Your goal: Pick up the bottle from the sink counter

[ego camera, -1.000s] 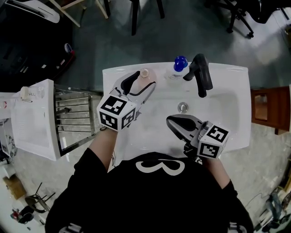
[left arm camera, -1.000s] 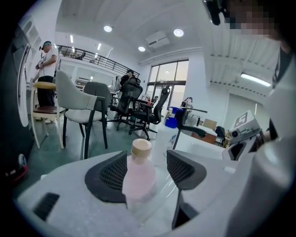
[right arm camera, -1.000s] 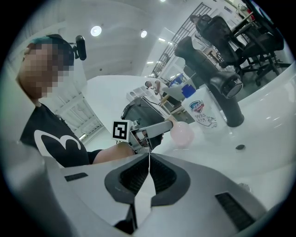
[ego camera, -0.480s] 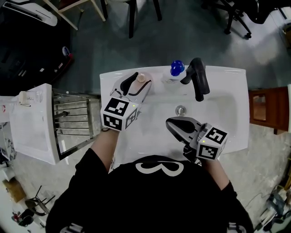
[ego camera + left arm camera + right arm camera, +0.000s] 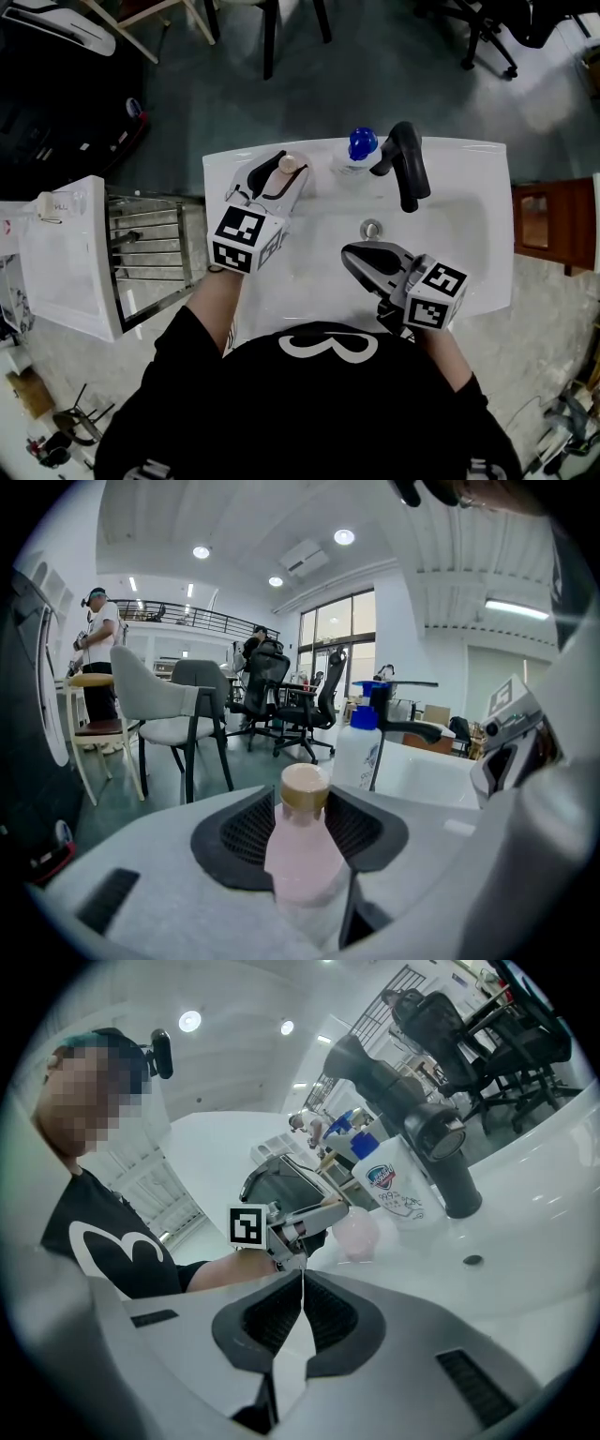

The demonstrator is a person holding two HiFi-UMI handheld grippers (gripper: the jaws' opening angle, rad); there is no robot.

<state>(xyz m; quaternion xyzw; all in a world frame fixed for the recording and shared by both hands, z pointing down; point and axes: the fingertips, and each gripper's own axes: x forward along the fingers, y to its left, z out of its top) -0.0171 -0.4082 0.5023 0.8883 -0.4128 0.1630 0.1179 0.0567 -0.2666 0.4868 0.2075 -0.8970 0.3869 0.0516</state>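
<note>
A small pink bottle (image 5: 288,163) with a tan cap stands on the back left corner of the white sink counter (image 5: 225,164). My left gripper (image 5: 289,168) reaches over it, its jaws closing, with the dark pads against both sides of the bottle (image 5: 300,846). The bottle stays upright on the counter. My right gripper (image 5: 350,252) hovers over the basin near its front edge, shut and empty (image 5: 302,1283). From the right gripper view the pink bottle (image 5: 356,1232) shows between the left jaws.
A white bottle with a blue cap (image 5: 361,145) stands just right of the pink one, beside the black faucet (image 5: 408,164). The drain (image 5: 372,228) lies mid-basin. A wire rack (image 5: 155,244) and a white cabinet (image 5: 66,253) stand left; a brown stool (image 5: 548,220) stands right.
The left jaws have narrowed round the pink bottle's neck. The right gripper has stayed over the basin.
</note>
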